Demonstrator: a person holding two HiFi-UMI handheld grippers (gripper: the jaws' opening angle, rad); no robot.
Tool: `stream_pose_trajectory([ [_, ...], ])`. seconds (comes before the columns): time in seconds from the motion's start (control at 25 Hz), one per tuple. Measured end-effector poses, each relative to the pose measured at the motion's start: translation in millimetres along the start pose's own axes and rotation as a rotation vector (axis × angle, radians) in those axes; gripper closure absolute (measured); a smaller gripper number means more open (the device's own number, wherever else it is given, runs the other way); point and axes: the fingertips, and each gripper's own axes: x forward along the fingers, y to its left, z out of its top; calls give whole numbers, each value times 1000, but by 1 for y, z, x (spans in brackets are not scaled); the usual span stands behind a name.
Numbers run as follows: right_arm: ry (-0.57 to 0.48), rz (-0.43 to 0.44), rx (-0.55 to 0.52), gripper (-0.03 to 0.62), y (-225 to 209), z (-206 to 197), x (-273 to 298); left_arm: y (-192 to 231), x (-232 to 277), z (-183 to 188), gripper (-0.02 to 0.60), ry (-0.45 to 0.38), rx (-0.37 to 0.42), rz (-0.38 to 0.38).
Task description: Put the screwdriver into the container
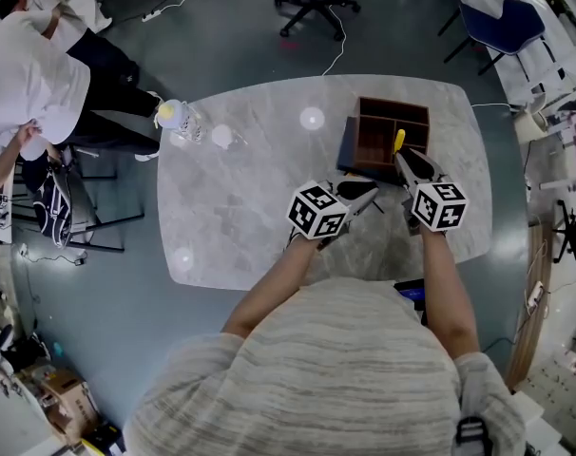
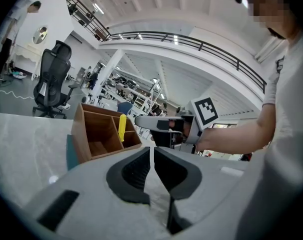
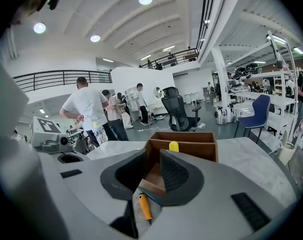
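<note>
Placement looks done, yellow screwdriver standing in the box; right gripper is hovering half open, empty, just near of it; left gripper is idling, closed to a slit, empty; next is probably grasping the orange screwdriver lying near-side of the box.

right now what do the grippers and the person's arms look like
Both the left gripper and right gripper have light grey bodies, curved, ribbed black pads, and a white cube with black square markers. No cables show. The person wears a pale grey striped short-sleeved top.
</note>
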Motion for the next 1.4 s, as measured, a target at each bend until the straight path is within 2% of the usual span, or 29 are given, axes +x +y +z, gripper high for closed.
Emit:
stream_pose_trajectory([
  [0.36,-19,73,-48,530,39,4,-18,-4,-9,-2,545,-3,-1,8],
  [0.72,5,121,-103,580,63,-5,-22,-1,-18,-9,545,-6,-11,31],
  [1.08,123,160,-149,582,74,-35,-9,16,-33,-18,545,-15,-44,82],
  [1.4,282,194,-222,580,82,-75,15,40,-46,-25,545,-47,-89,125],
])
